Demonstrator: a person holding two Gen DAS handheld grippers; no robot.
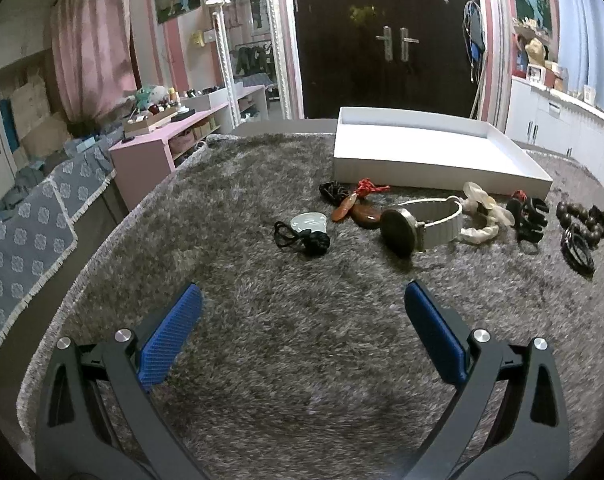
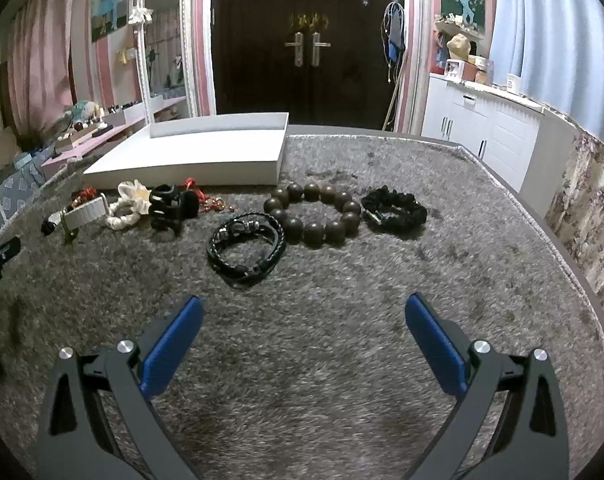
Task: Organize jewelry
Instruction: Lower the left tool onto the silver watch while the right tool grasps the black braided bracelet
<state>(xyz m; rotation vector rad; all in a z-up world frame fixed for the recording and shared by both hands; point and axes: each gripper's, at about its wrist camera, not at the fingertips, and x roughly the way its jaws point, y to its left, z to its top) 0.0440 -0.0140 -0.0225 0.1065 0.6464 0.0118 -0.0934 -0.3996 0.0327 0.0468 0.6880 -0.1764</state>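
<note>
Jewelry lies in a row on the grey shag tabletop (image 1: pixel 262 360) before the white tray (image 1: pixel 441 168); watch (image 1: pixel 417 224) half-hidden rightward. Both grippers' fingers (image 1: pixel 170 336) gape wide, empty.

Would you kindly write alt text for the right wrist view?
The open right gripper hovers over a grey shaggy rug, empty. Ahead lie a black braided bracelet, a dark wooden bead bracelet and a black scrunchie, with a white tray behind.
</note>
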